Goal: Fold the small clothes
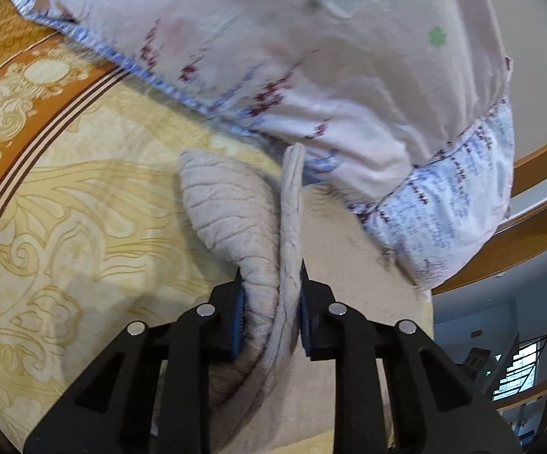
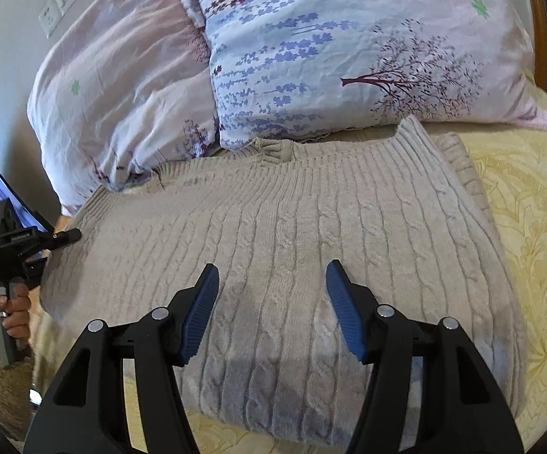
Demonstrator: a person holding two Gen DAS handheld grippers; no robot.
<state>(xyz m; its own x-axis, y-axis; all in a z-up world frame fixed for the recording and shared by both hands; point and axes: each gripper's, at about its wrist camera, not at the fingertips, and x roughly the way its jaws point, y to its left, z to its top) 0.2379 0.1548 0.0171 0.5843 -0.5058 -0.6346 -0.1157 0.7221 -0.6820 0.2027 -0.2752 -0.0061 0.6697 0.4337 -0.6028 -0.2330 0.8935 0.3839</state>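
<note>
**Sweater on the bed, left jaws pinching its edge**

I see the beige cable-knit sweater (image 2: 292,234) flat on a yellow patterned bedspread (image 1: 65,196), floral pillows (image 2: 349,56) at twelve o'clock. My left gripper (image 1: 269,302) clamps a sweater fold; my right gripper (image 2: 271,302) hovers wide, empty.

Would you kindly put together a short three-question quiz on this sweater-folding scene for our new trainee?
1. True or false: the left gripper is clamped on a fold of the beige knit sweater.
2. The right gripper is: A) shut on the sweater, B) open above the sweater, C) holding a pillow.
3. What lies just beyond the sweater's collar?

Key:
1. True: its blue pads press the bunched knit from both sides.
2. B: its jaws stand apart with nothing between them.
3. Two floral pillows, resting on the yellow patterned bedspread.
</note>
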